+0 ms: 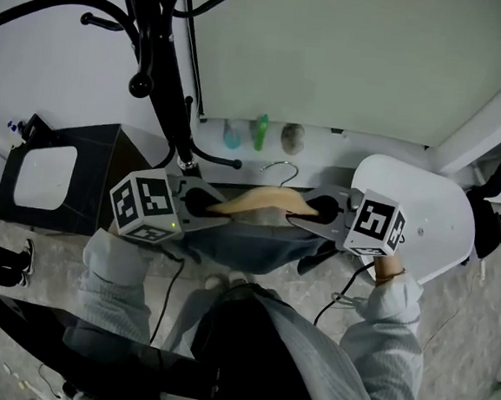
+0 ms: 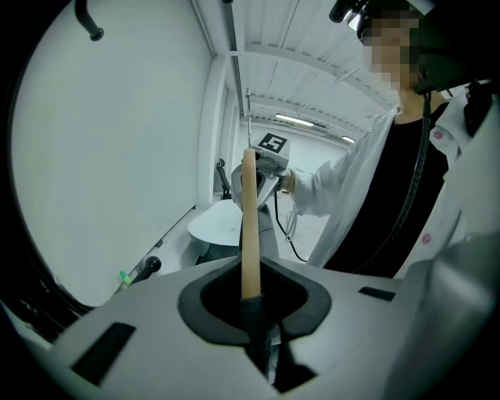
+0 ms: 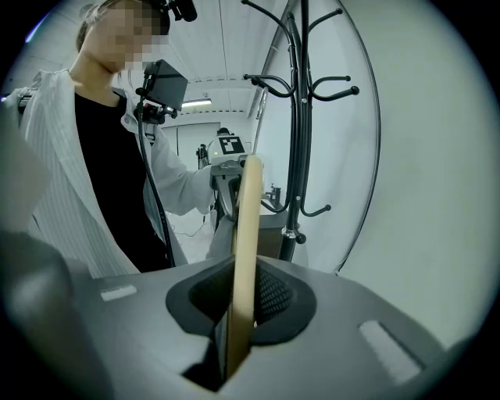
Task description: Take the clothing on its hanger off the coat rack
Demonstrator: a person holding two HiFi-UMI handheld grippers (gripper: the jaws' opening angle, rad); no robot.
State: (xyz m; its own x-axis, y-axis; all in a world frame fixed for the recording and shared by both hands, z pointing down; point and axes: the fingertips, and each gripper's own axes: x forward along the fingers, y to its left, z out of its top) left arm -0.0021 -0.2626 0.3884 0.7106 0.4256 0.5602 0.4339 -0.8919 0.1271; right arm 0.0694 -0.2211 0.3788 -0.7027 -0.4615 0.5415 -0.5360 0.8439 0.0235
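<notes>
A wooden hanger [image 1: 259,202] with a metal hook [image 1: 281,170] carries a dark grey-blue garment [image 1: 255,243] that hangs below it. My left gripper [image 1: 200,202] is shut on the hanger's left end, and my right gripper [image 1: 319,208] is shut on its right end. The hanger's hook sits just right of a low arm [image 1: 223,160] of the black coat rack [image 1: 160,82] and looks free of it. In the left gripper view the wooden bar [image 2: 250,226] runs out from the left gripper [image 2: 251,301]. The right gripper view shows the hanger bar [image 3: 246,258] clamped in the right gripper [image 3: 238,312], with the rack [image 3: 297,117] behind.
A white round seat or table [image 1: 424,210] stands at the right. At the left is a black box with a white panel [image 1: 52,177]. Small bottles [image 1: 258,133] line the wall base. A dark panel [image 1: 89,346] lies at lower left. Cables trail on the floor.
</notes>
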